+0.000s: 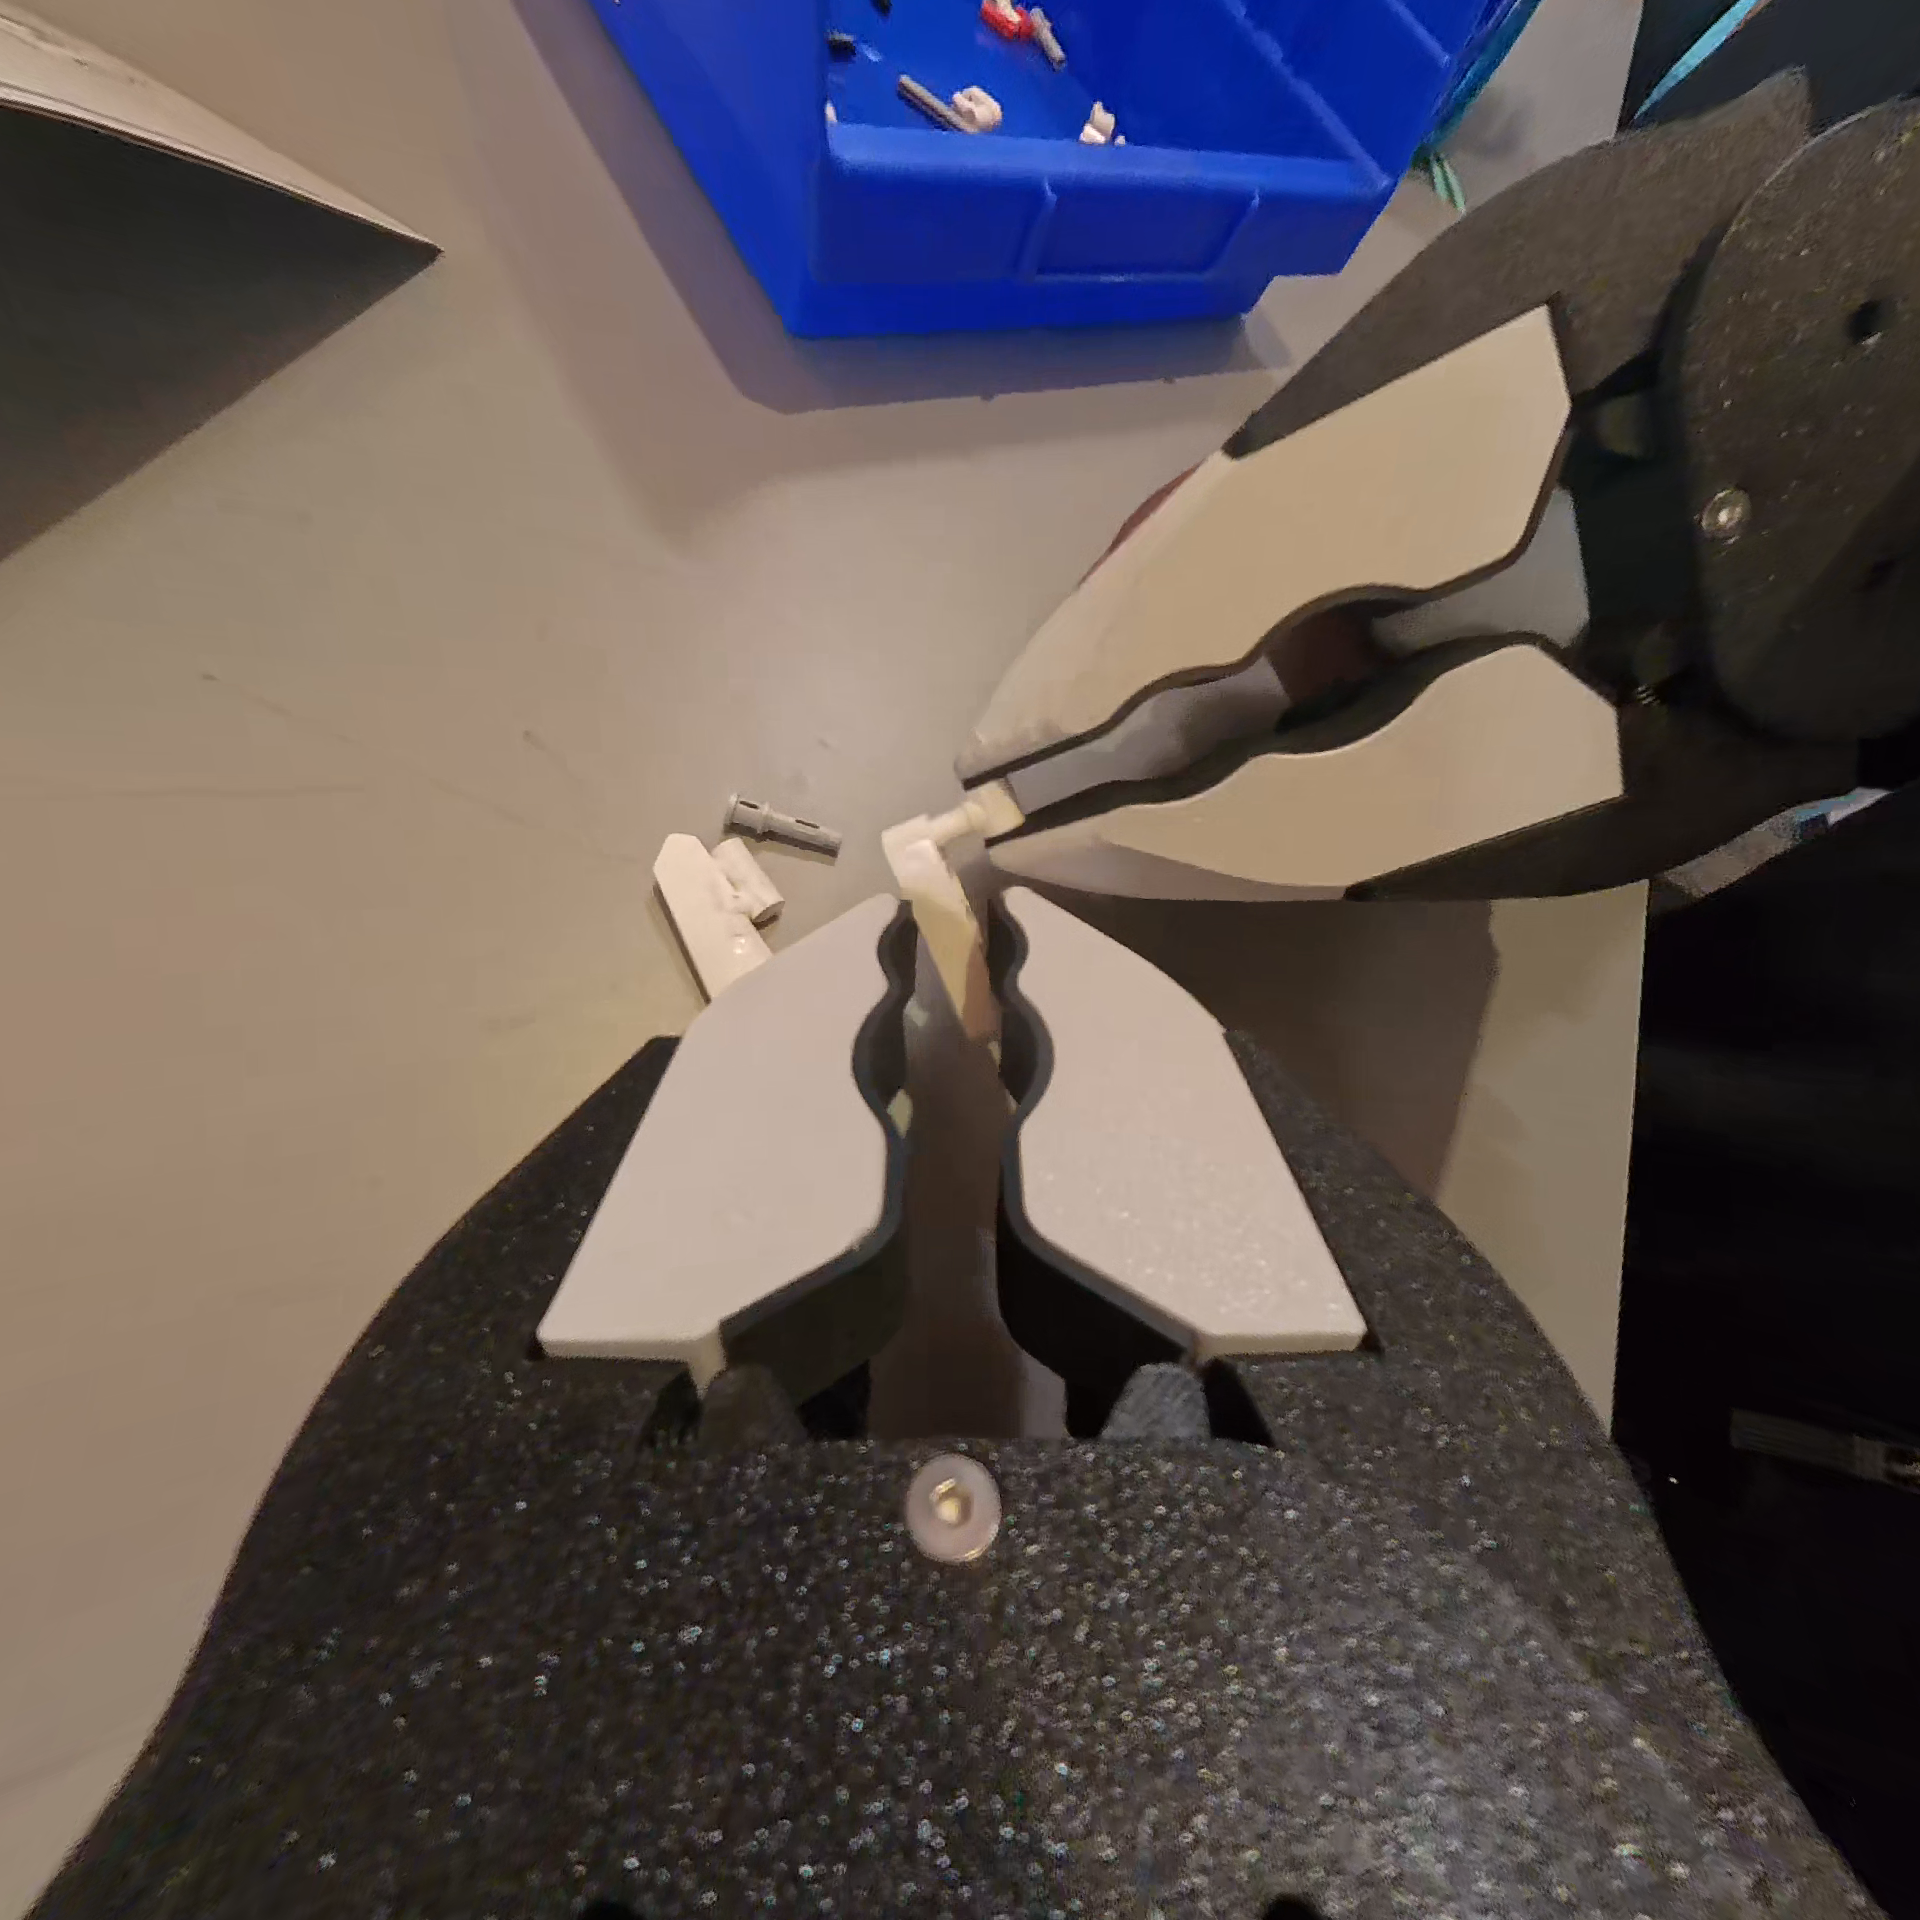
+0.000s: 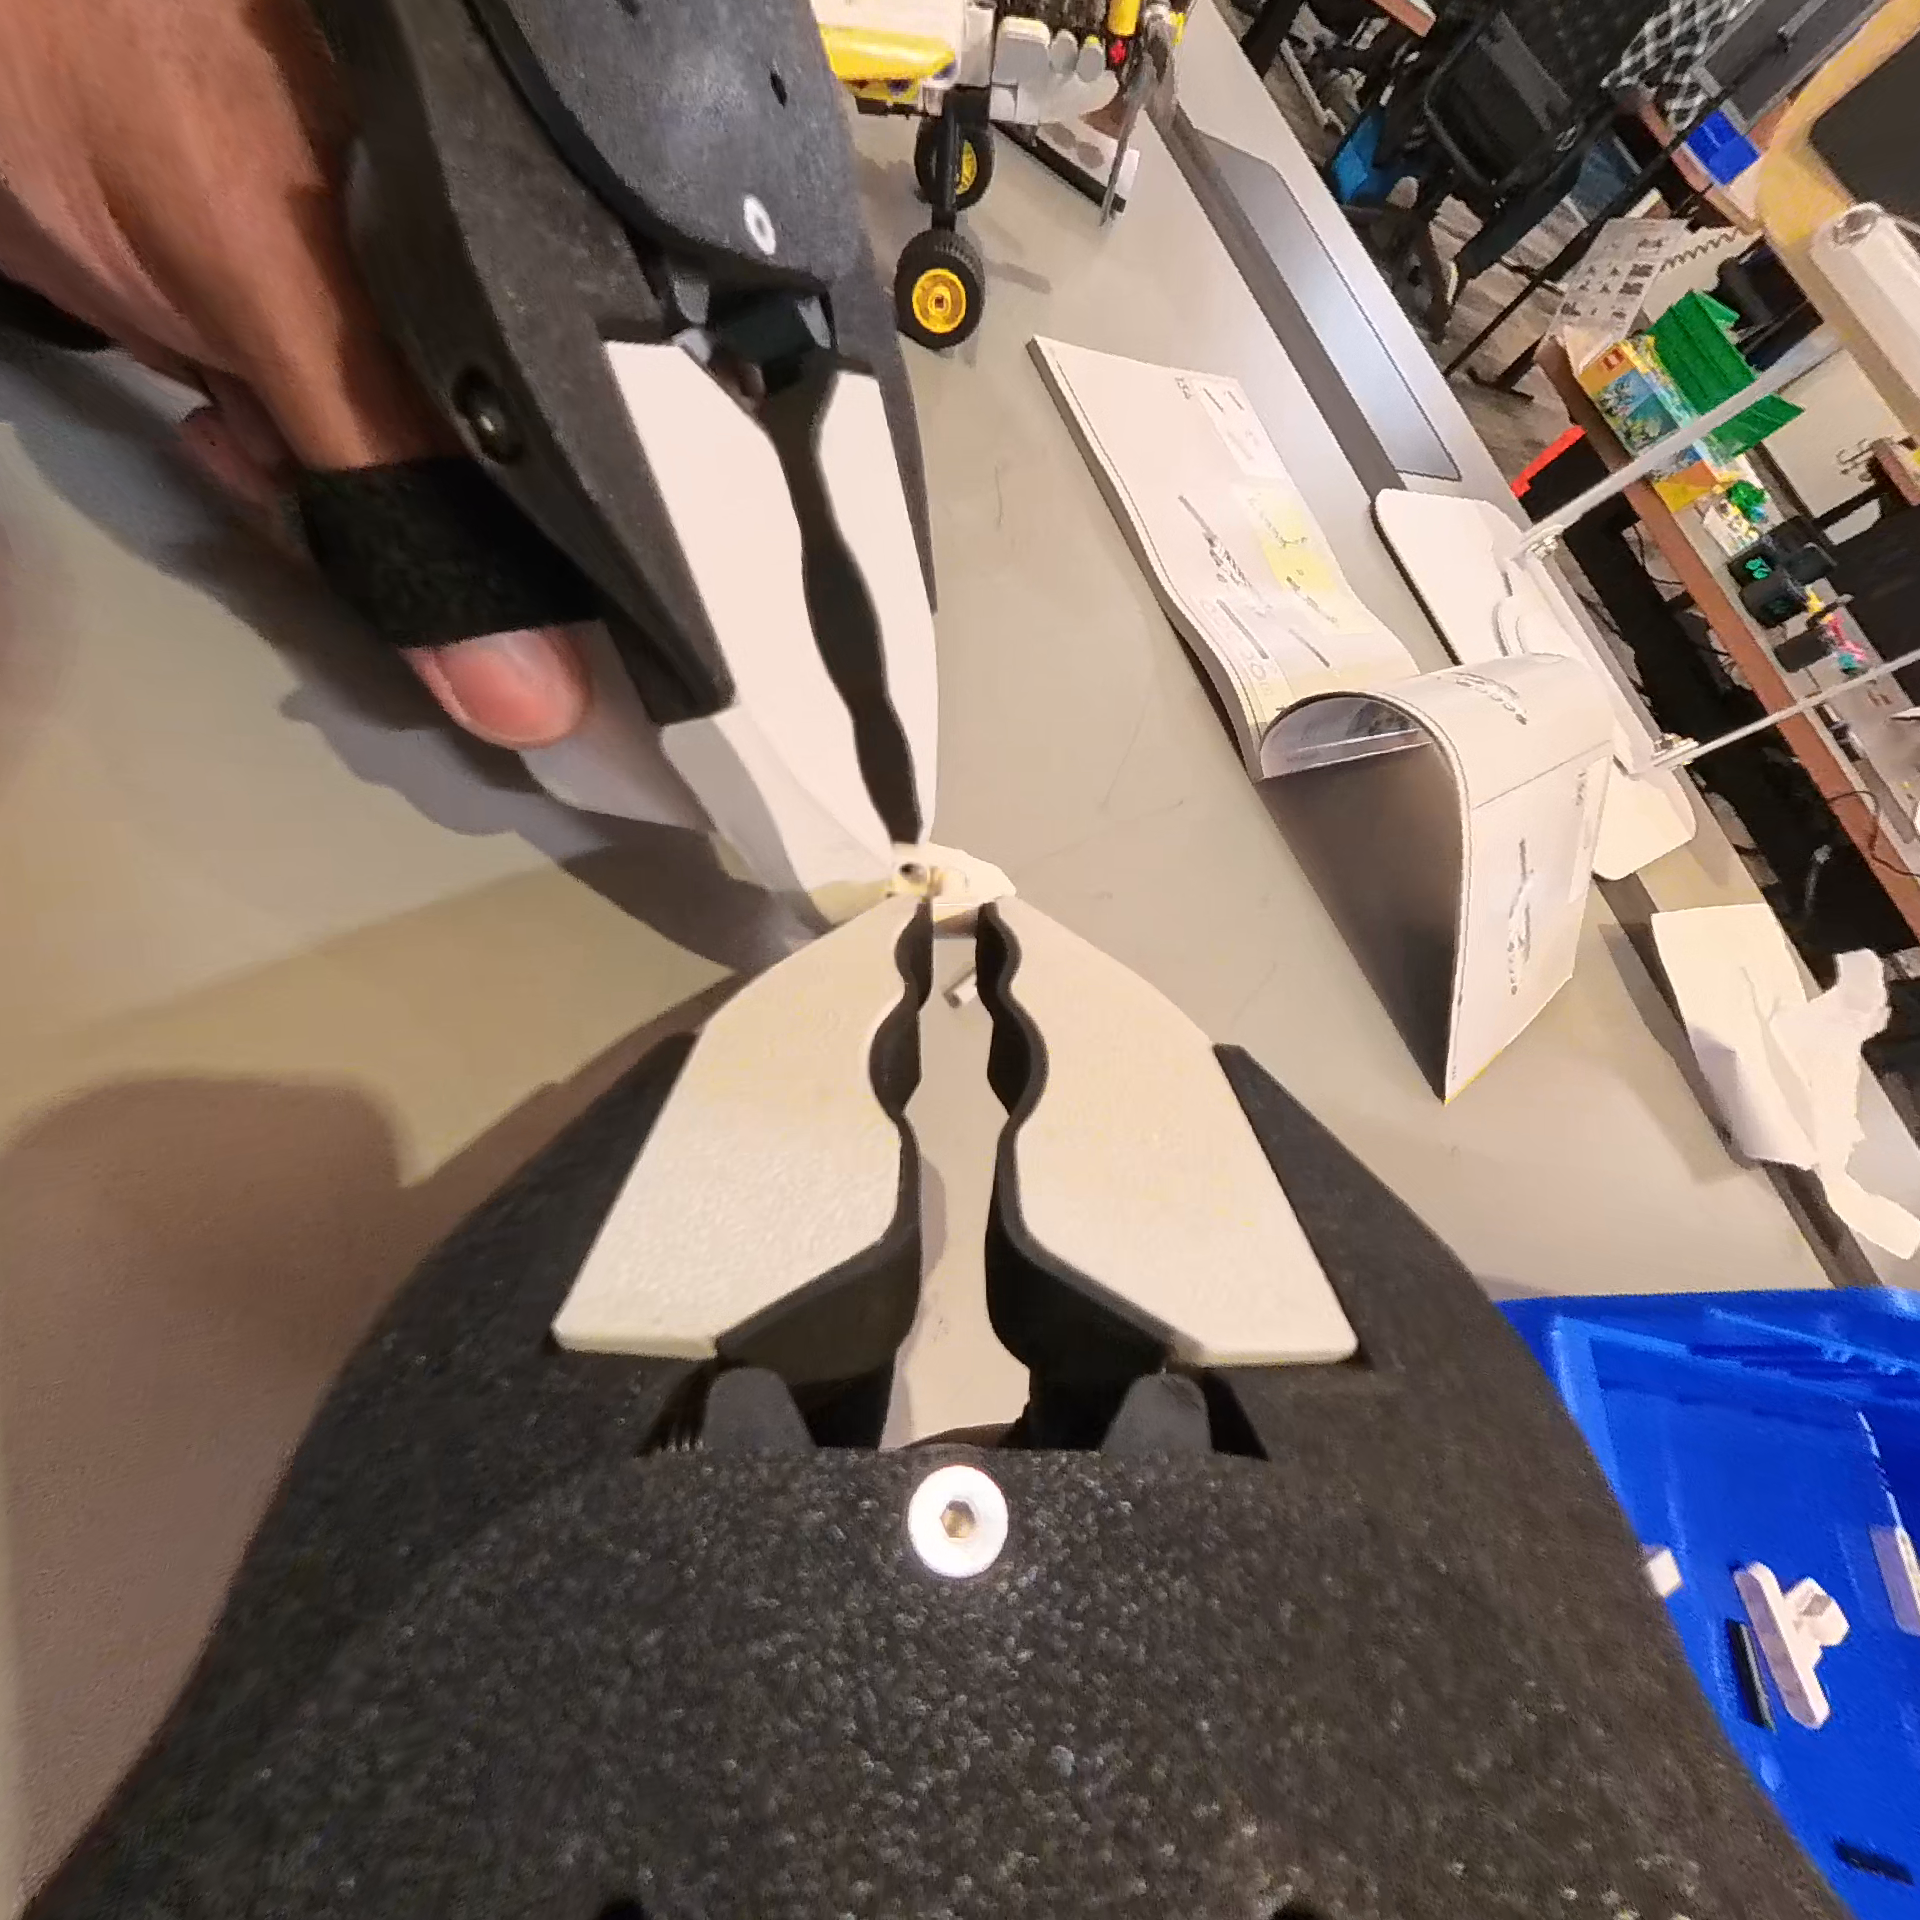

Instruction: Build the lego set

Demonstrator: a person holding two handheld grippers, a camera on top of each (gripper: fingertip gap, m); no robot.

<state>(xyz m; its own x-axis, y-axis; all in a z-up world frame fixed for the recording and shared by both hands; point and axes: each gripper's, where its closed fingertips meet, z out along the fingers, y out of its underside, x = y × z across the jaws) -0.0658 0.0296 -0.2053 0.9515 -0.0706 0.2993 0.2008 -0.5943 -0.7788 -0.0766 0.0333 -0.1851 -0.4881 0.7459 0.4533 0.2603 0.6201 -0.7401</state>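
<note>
I have my left hand-held gripper (image 1: 951, 914) narrowly clamped on a cream beam (image 1: 951, 961) whose long axis runs out along its fingers, while my right hand-held gripper (image 1: 997, 810) comes in crosswise from the right, pinching the cream pin (image 1: 971, 823) seated at the beam's far tip above the table (image 1: 416, 727).

1. The left gripper (image 1: 951, 914) has a flat beam (image 1: 951, 956) between its fingers; the beam sticks out ahead of the tips
2. The right gripper (image 1: 992, 805) comes in from the right, its tips closed on a small pin (image 1: 977, 816) at the beam's far end
3. On the table (image 1: 416, 727), just left of the left gripper's tips, lie a second beam piece (image 1: 707, 914) and a loose pin (image 1: 784, 826), near each other
4. A bin (image 1: 1039, 239) sits farther back on the table, small parts (image 1: 971, 109) inside it
5. In the right wrist view an open booklet (image 2: 1351, 644) lies right of the grippers, and a wheeled model (image 2: 940, 291) stands behind
</note>
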